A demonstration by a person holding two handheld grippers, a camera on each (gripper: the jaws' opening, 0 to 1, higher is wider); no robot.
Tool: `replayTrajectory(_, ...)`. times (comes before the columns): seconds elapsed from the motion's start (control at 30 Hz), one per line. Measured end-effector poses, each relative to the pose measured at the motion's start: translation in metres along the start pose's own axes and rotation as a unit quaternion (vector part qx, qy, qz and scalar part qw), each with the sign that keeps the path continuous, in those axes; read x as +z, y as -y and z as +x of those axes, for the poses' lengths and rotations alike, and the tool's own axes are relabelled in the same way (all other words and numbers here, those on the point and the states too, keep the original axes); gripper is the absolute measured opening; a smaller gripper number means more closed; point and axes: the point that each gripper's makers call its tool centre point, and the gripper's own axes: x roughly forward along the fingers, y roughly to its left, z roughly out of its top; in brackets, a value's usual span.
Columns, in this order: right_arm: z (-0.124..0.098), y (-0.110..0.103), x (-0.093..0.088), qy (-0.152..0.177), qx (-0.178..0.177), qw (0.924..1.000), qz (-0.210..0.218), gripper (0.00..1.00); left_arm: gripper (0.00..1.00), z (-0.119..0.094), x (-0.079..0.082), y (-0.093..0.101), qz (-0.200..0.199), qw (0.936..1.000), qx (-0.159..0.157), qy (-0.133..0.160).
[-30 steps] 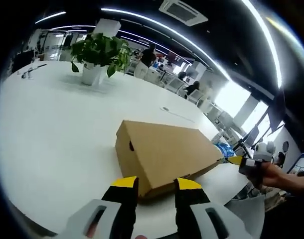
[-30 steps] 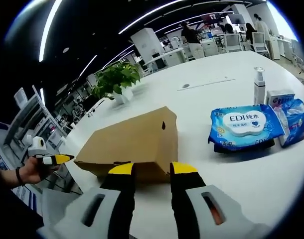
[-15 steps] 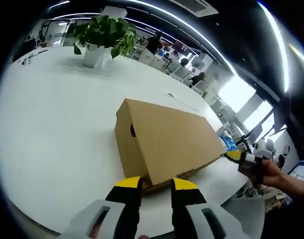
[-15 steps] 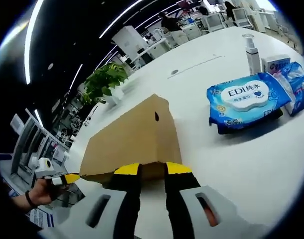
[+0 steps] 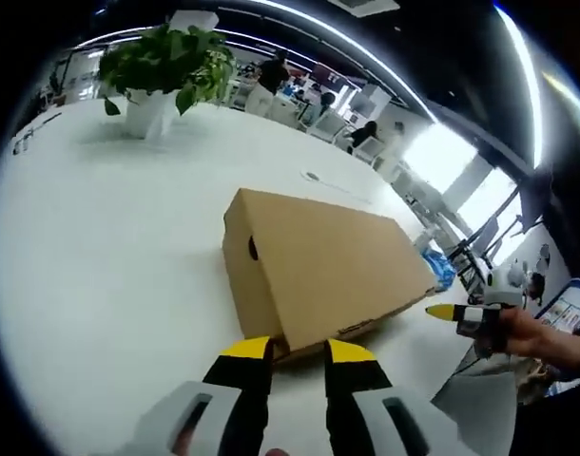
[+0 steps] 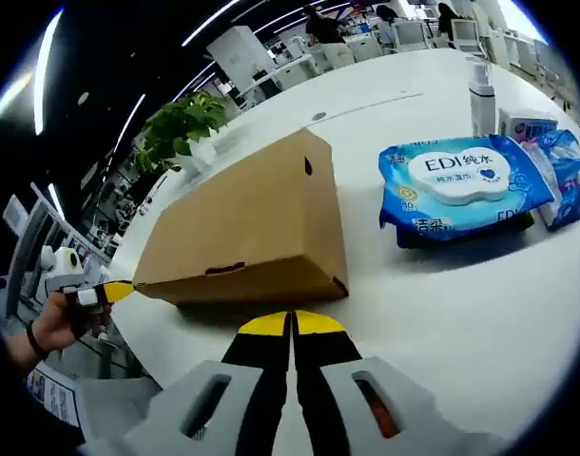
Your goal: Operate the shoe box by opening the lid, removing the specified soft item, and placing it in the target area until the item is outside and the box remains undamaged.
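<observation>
A brown cardboard shoe box [image 5: 319, 266] lies on the white table [image 5: 100, 247] with its lid down. My left gripper [image 5: 298, 351] is open, its yellow tips on either side of the box's near bottom corner, nothing held. In the right gripper view the same box [image 6: 242, 228] lies just beyond my right gripper [image 6: 292, 324], which is shut with its tips touching and nothing between them. The right gripper [image 5: 444, 311] shows at the box's far end, held by a hand [image 5: 523, 334]. The left gripper [image 6: 117, 289] shows at the left. The soft item is hidden.
A blue pack of wet wipes [image 6: 459, 185] lies right of the box, with a pump bottle [image 6: 479, 90] and smaller packs [image 6: 561, 176] behind it. A potted plant [image 5: 157, 71] stands far back on the table. People sit at desks in the background.
My right gripper's jaws have gone from open to shut, and it has drawn back a little from the box's edge. The left gripper stays open at the box's corner.
</observation>
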Motion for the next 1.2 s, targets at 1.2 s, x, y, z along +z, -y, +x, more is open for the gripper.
replayTrajectory(1.2,-0.061,0.057,0.069,0.126,-0.038,0.9913,0.008,0.15,0.24,0.008,0.024,0.012,0.003,0.9995,-0.012,0.03)
